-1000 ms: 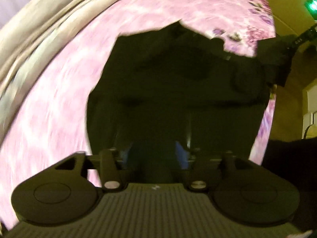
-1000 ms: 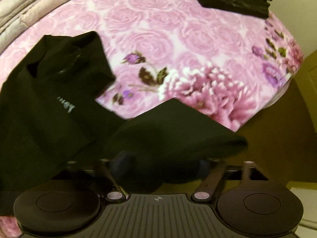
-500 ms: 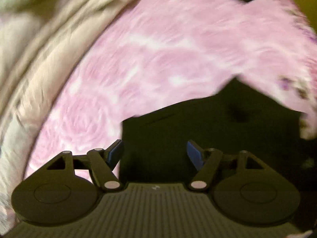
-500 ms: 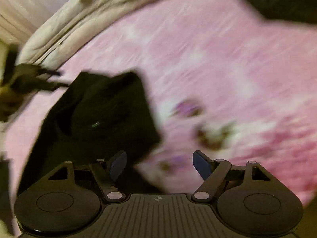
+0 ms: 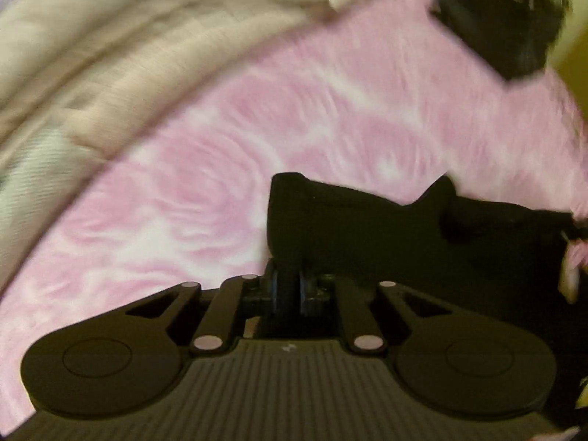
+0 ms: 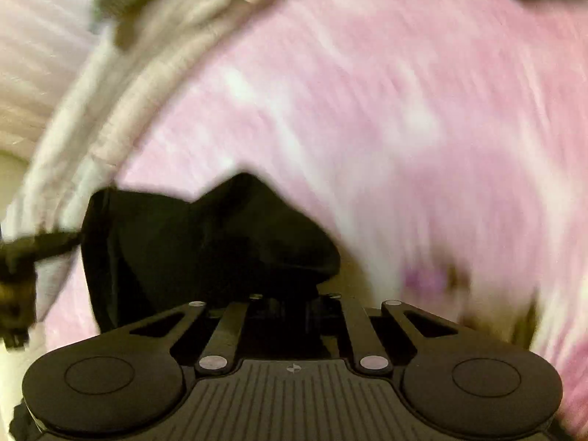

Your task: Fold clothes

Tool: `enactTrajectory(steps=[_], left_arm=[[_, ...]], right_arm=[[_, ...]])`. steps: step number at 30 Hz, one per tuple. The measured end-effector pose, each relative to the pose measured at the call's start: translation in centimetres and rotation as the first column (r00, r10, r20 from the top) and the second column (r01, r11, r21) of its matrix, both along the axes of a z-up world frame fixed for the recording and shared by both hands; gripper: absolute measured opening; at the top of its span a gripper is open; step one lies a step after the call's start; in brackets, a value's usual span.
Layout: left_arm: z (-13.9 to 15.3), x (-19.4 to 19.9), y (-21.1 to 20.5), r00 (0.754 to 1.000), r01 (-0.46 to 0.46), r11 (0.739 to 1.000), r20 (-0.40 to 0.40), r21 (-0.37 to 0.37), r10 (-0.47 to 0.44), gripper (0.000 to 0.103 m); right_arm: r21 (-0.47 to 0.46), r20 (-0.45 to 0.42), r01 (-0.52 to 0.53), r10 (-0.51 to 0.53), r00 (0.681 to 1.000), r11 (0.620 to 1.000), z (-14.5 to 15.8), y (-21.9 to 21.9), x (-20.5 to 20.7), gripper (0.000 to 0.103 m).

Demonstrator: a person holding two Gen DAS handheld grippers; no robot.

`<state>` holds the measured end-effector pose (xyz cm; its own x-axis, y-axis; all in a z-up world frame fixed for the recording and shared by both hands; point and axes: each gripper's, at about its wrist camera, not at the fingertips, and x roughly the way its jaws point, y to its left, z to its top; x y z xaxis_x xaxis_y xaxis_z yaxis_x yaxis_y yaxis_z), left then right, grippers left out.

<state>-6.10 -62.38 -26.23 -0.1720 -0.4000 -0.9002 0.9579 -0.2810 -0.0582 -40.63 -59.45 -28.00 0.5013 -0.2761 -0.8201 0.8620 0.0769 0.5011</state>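
Observation:
A black garment (image 5: 386, 235) lies on the pink flowered bedspread (image 5: 205, 198). In the left wrist view my left gripper (image 5: 288, 288) is shut on the garment's left corner, and the cloth stretches off to the right. In the right wrist view the same black garment (image 6: 205, 242) bunches up in front of my right gripper (image 6: 290, 303). Its linkage is drawn in, shut on the cloth's edge, and the dark fabric hides its fingertips. Both views are blurred by motion.
A folded black pile (image 5: 503, 25) sits at the far right of the bed. A crumpled beige blanket (image 5: 110, 47) runs along the bed's far left side, also seen as the beige blanket (image 6: 110, 84). A dark blurred object (image 6: 22, 257) shows at the left edge.
One second ago both grippers held the garment, half a second ago both stood open over it. Now both have shut on its edge at new spots, nearer the blanket.

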Motion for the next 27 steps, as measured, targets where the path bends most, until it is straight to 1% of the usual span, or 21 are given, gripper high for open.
enactTrajectory(steps=[1, 3, 6, 8, 9, 10, 11, 12, 13, 14, 15, 16, 17, 18, 20, 21, 23, 24, 25, 26, 27], left_arm=[[0.8, 1.3, 0.5, 0.999, -0.040, 0.999, 0.010, -0.017, 0.040, 0.009], [2.4, 3.8, 1.4, 0.992, -0.120, 0.991, 0.027, -0.051, 0.122, 0.009], [4.8, 7.5, 2.7, 0.969, -0.236, 0.966, 0.048, -0.104, 0.242, 0.009], [6.4, 10.0, 3.6, 0.945, -0.311, 0.940, 0.057, -0.141, 0.321, 0.010], [7.2, 11.3, 4.1, 0.931, -0.347, 0.924, 0.061, -0.160, 0.360, 0.010], [8.0, 12.5, 4.5, 0.915, -0.382, 0.907, 0.064, -0.179, 0.399, 0.014], [8.8, 13.8, 5.0, 0.897, -0.417, 0.887, 0.066, -0.197, 0.436, 0.019], [9.6, 15.0, 5.4, 0.878, -0.450, 0.866, 0.068, -0.216, 0.473, 0.020], [9.8, 16.1, 6.0, 0.858, -0.481, 0.848, 0.078, -0.224, 0.508, 0.020], [9.2, 16.7, 6.7, 0.842, -0.503, 0.837, 0.095, -0.215, 0.531, 0.020], [8.7, 16.7, 7.6, 0.839, -0.508, 0.837, 0.100, -0.203, 0.534, 0.021], [8.3, 16.4, 8.6, 0.844, -0.502, 0.843, 0.102, -0.191, 0.526, 0.025], [7.8, 15.6, 9.6, 0.861, -0.476, 0.861, 0.107, -0.179, 0.498, 0.033], [7.0, 13.8, 10.4, 0.890, -0.421, 0.892, 0.117, -0.164, 0.442, 0.035], [5.5, 10.4, 12.2, 0.937, -0.307, 0.942, 0.132, -0.132, 0.324, 0.042], [4.8, 8.7, 13.0, 0.955, -0.248, 0.962, 0.139, -0.116, 0.263, 0.044], [3.0, 4.0, 13.9, 0.983, -0.076, 0.992, 0.158, -0.098, 0.091, 0.046], [2.0, 1.6, 14.2, 0.986, 0.008, 0.995, 0.166, -0.097, 0.008, 0.047], [1.0, -0.9, 14.4, 0.981, 0.099, 0.990, 0.175, -0.096, -0.081, 0.052], [0.1, -3.4, 14.5, 0.967, 0.192, 0.976, 0.187, -0.100, -0.171, 0.056], [-0.8, -5.6, 14.5, 0.947, 0.271, 0.957, 0.208, -0.108, -0.245, 0.057]], right_arm=[[-0.033, 0.000, -0.040, 0.040, 0.999, 0.999, 1.9, -1.8, 0.2, 0.008], [-0.155, -0.035, -0.175, 0.172, 0.984, 0.972, 5.6, -5.1, 3.5, 0.008], [-0.309, -0.050, -0.299, 0.299, 0.953, 0.903, 9.3, -9.7, 10.2, 0.008], [-0.394, -0.065, -0.357, 0.362, 0.930, 0.847, 10.5, -11.5, 15.3, 0.008], [-0.426, -0.081, -0.381, 0.385, 0.919, 0.820, 10.6, -12.0, 17.6, 0.010], [-0.457, -0.098, -0.405, 0.408, 0.908, 0.792, 10.7, -12.4, 19.9, 0.014], [-0.487, -0.116, -0.428, 0.429, 0.896, 0.761, 10.8, -12.8, 22.2, 0.039], [-0.496, -0.120, -0.418, 0.417, 0.901, 0.761, 10.5, -12.7, 23.3, 0.066], [-0.505, -0.123, -0.407, 0.404, 0.907, 0.761, 10.1, -12.6, 24.3, 0.072], [-0.514, -0.127, -0.397, 0.390, 0.912, 0.760, 9.8, -12.5, 25.3, 0.072], [-0.495, -0.107, -0.388, 0.388, 0.915, 0.778, 9.3, -12.0, 25.2, 0.072], [-0.474, -0.087, -0.378, 0.385, 0.919, 0.795, 8.8, -11.5, 25.0, 0.072], [-0.452, -0.081, -0.375, 0.382, 0.921, 0.809, 8.3, -10.5, 24.2, 0.072], [-0.431, -0.076, -0.372, 0.378, 0.923, 0.822, 7.7, -9.6, 23.4, 0.072], [-0.356, -0.059, -0.325, 0.326, 0.943, 0.876, 6.0, -6.8, 20.4, 0.072], [-0.318, -0.052, -0.300, 0.300, 0.953, 0.899, 5.1, -5.4, 18.8, 0.072], [-0.217, -0.052, -0.218, 0.212, 0.976, 0.952, 3.4, -1.8, 15.0, 0.072], [-0.166, -0.058, -0.174, 0.166, 0.984, 0.971, 2.5, 0.0, 13.1, 0.072], [-0.120, -0.070, -0.134, 0.127, 0.989, 0.984, 1.8, 1.7, 11.2, 0.072], [-0.081, -0.086, -0.101, 0.094, 0.992, 0.992, 1.2, 3.1, 9.7, 0.072], [-0.043, -0.103, -0.068, 0.063, 0.993, 0.997, 0.6, 4.5, 8.3, 0.072]])
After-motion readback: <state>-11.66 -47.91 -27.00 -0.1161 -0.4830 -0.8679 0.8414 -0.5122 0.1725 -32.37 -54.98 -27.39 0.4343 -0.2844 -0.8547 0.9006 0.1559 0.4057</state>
